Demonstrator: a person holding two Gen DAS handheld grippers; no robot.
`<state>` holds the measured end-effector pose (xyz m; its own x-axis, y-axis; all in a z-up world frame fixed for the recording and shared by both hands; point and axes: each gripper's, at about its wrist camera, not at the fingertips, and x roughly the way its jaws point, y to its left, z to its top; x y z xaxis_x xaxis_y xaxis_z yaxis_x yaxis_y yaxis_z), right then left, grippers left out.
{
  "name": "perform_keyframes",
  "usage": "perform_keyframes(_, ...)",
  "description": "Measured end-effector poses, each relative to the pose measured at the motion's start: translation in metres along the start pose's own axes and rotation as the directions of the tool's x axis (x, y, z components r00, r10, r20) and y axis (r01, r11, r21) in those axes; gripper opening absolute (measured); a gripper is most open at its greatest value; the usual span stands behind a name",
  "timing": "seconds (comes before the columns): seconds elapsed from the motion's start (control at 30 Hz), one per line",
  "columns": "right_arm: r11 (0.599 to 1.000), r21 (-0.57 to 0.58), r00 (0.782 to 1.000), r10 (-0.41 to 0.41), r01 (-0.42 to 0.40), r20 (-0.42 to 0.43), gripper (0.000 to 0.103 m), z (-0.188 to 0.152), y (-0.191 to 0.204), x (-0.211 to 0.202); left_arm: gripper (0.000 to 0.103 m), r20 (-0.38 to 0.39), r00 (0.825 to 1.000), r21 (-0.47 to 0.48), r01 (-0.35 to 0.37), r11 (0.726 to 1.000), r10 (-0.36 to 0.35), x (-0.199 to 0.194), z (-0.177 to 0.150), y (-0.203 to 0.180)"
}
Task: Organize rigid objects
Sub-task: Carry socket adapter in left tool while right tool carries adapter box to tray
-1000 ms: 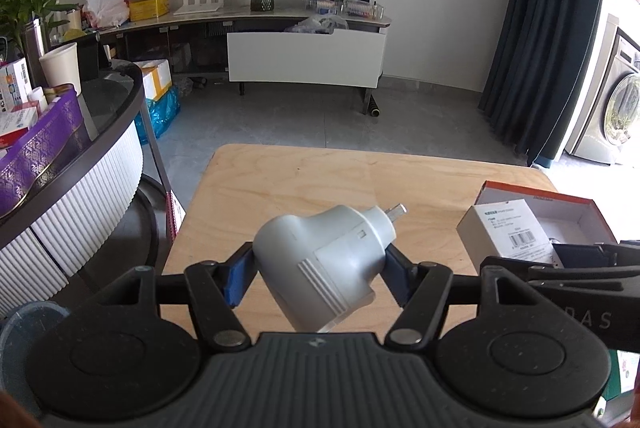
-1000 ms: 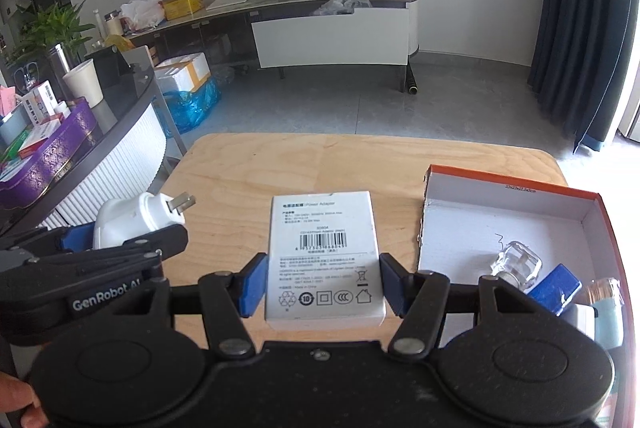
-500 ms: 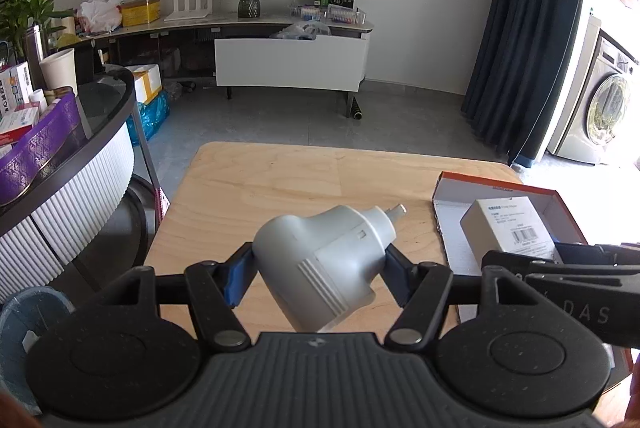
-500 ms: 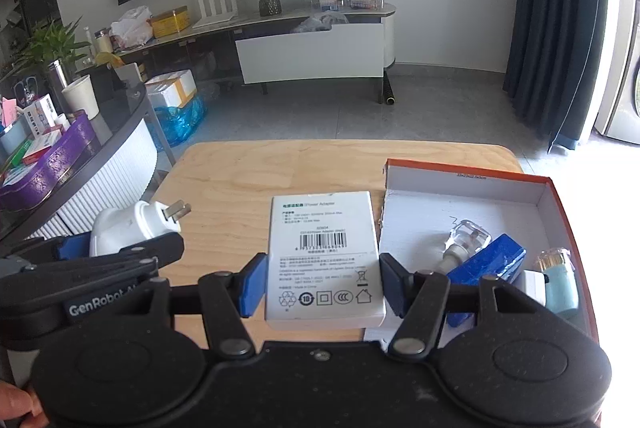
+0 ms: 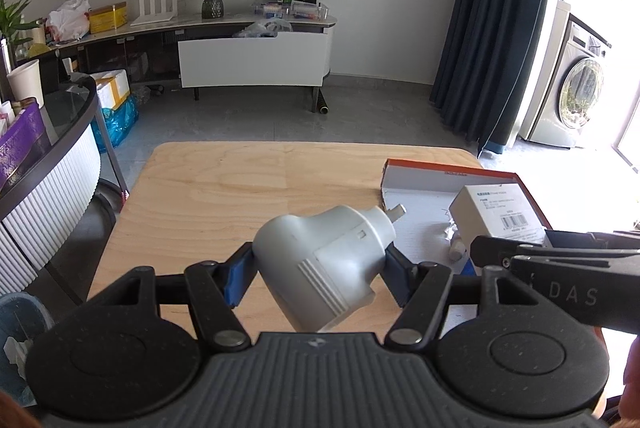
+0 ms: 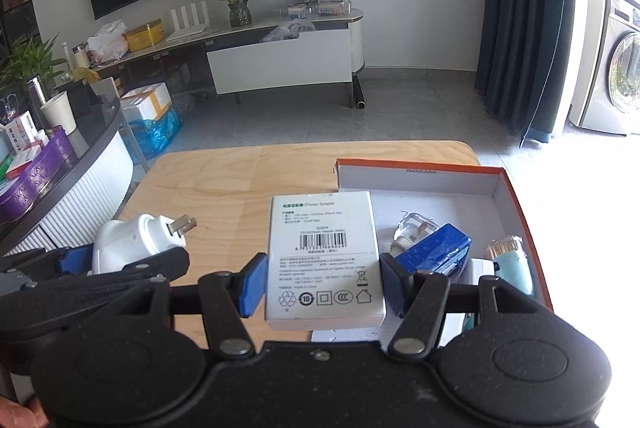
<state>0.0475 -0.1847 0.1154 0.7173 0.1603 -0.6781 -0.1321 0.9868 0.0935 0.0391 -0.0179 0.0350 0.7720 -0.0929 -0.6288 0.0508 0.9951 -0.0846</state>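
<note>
My left gripper [image 5: 316,276] is shut on a white power plug adapter [image 5: 324,264], held above the wooden table [image 5: 240,188]; it also shows in the right wrist view [image 6: 132,244]. My right gripper [image 6: 322,284] is shut on a white power adapter box [image 6: 324,256] and holds it over the left edge of the orange-rimmed cardboard box [image 6: 516,200]. That box holds a clear bottle [image 6: 412,228], a blue case [image 6: 436,252] and a teal container [image 6: 510,260]. The white box [image 5: 496,212] and cardboard box [image 5: 424,168] show in the left wrist view.
A dark round counter with a purple tray [image 6: 36,176] stands left of the table. A TV console [image 5: 256,56] stands at the far wall. A washing machine [image 5: 576,96] and dark curtain [image 5: 500,28] are at right.
Both grippers have moved right with their objects. The white box now hangs over the cardboard box's left edge, and the plug adapter is closer to the box.
</note>
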Motion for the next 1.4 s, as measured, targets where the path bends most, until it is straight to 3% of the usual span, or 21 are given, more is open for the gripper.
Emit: perform_keyframes(1.4,0.982,0.135,0.991,-0.132,0.130,0.003,0.072,-0.014,-0.097,-0.019,0.067,-0.058,0.988,0.125,0.146,0.981,-0.140,0.014,-0.010,-0.074)
